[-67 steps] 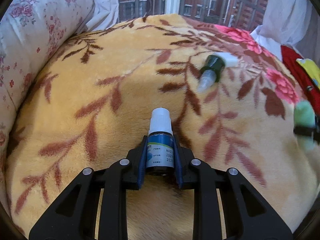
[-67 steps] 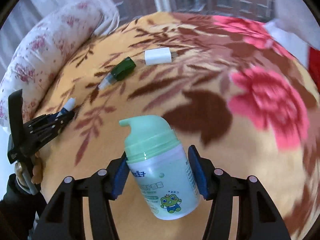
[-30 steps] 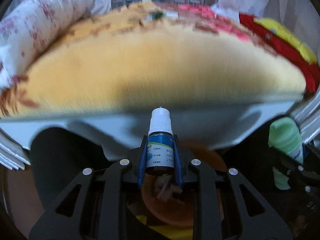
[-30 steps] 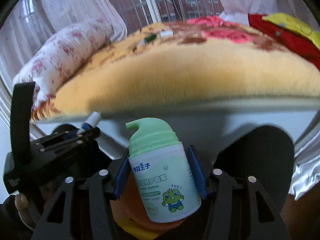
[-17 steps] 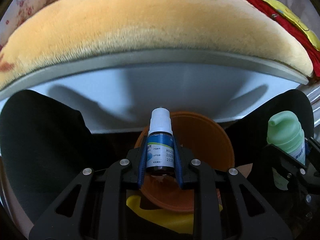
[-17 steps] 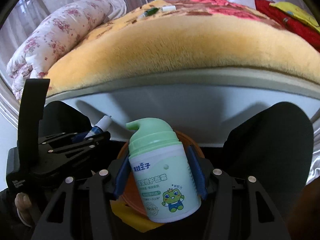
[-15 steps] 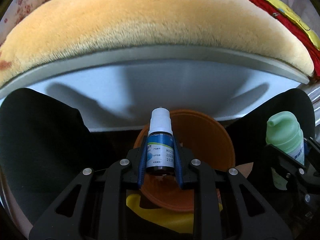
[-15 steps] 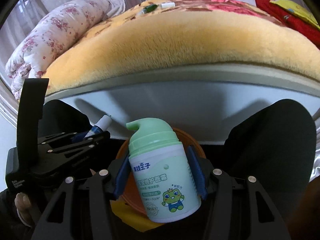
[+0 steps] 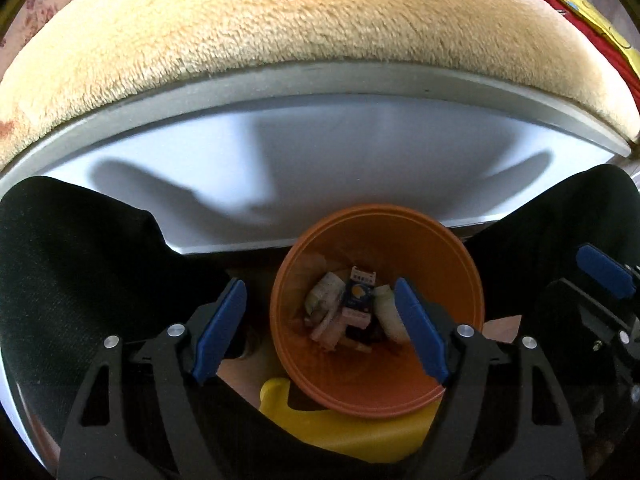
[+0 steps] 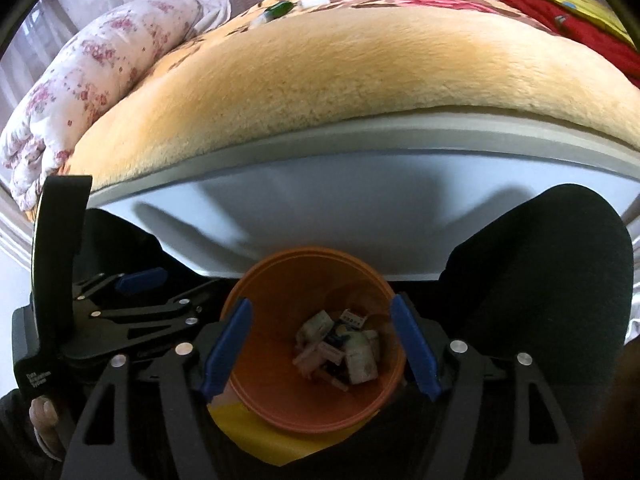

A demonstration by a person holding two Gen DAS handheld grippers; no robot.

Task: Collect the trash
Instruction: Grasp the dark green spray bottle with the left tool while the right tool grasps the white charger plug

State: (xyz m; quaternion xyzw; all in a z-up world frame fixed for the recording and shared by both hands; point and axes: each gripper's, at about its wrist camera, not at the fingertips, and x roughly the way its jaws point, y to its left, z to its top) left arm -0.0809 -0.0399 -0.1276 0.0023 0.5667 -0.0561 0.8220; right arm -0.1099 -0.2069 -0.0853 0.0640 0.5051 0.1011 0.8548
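An orange bin stands on the floor below the bed edge, with several small boxes and packets in its bottom. A pale bottle lies among them. My left gripper hangs right above the bin; its jaws are opening and nothing is between them. My right gripper is over the same bin; its jaws are opening too, with nothing between them. Beside it on the left is the left gripper. A green bottle and a white box lie far back on the blanket.
The bed's yellow plush blanket and pale frame rise just behind the bin. A person's black-trousered legs flank the bin. A yellow object lies under its near side. A floral quilt is at the left.
Both grippers have opened. The blue dropper bottle has left the left jaws and the green-capped pump bottle has left the right jaws. Both grippers sank toward the bin.
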